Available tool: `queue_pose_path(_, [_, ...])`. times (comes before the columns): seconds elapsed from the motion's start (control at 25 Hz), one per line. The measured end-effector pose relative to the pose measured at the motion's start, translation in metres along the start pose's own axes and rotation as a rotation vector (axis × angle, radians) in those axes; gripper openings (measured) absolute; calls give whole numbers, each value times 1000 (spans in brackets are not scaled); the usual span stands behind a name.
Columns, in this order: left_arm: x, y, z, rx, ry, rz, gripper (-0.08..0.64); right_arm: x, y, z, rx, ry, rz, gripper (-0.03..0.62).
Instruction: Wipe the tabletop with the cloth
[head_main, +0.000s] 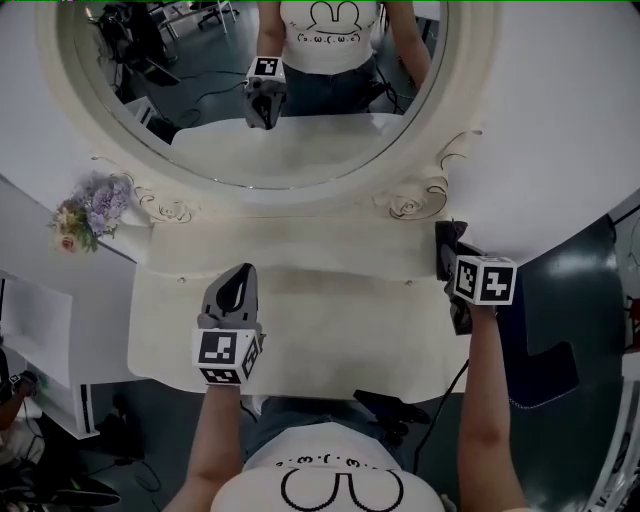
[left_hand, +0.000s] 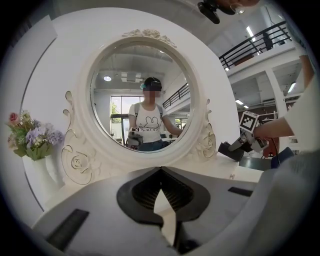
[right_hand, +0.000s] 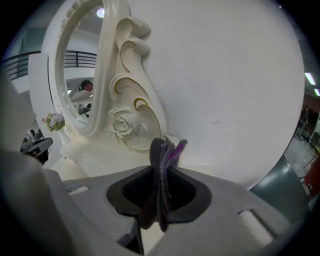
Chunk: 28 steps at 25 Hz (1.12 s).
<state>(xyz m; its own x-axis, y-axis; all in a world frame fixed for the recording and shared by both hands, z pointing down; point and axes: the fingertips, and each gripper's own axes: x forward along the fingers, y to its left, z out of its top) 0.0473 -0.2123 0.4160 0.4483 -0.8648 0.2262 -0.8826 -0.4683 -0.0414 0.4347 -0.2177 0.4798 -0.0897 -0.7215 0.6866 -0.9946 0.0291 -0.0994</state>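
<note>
Left gripper (head_main: 240, 272), right gripper (head_main: 447, 240) apparently closed

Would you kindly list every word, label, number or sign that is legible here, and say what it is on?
No words or numbers can be read.
Left gripper and right gripper cubes: black-and-white square patterns only, no letters.
Shirt: rabbit outline with a row of small marks, not legible as text.
Cloth in the right gripper: no print shows.

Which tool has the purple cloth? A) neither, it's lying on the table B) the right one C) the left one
B: in the right gripper view, the jaws of the right tool pinch the purple cloth, while the left tool holds nothing.
</note>
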Motion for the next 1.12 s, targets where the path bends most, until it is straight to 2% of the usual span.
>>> queue_pose_path(0.24, [6, -2, -4, 7, 20, 5, -2, 23, -11, -2, -40, 139, -37, 80])
queue_pose_path(0.4, [10, -1, -9, 3, 30, 3, -2, 32, -13, -3, -9, 176, -30, 80])
queue_pose_path(0.64, [10, 2, -13, 1, 30, -18, -2, 39, -2, -2, 55, 189, 6, 78])
queue_pose_path(1.12, [-7, 41, -13, -14, 14, -35, -2, 45, 44, -2, 58, 196, -12, 78])
